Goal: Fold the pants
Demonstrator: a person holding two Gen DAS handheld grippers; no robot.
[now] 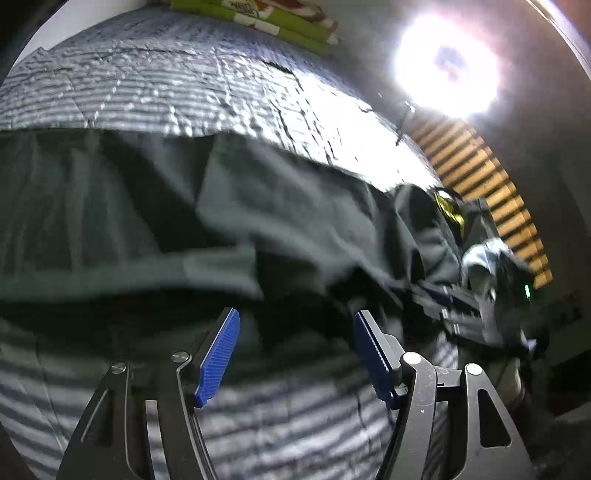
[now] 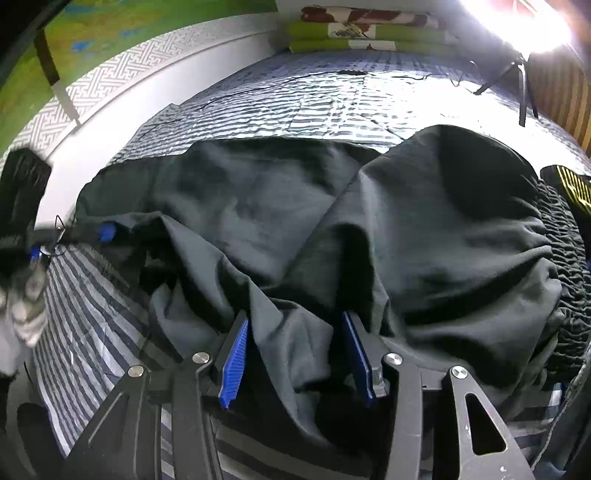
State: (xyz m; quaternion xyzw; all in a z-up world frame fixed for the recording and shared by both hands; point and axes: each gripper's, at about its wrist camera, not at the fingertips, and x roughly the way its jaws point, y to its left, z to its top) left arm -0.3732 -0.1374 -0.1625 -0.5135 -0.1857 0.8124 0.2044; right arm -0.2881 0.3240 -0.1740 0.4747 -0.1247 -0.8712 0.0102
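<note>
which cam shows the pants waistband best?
Right wrist. The gathered waistband runs down the right edge of the pants, elastic ribbing sharp. Left wrist shows the pants blurred; I can't pick out the waistband near the right gripper.

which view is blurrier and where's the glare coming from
Left wrist view: motion-smeared across the dark grey fabric pants, with a round white lamp flare blowing out the upper right and the striped blue-grey bedspread beside it. Right wrist view: sharper folds, glare only in the top right corner; both bend at the edges from the fisheye.
</note>
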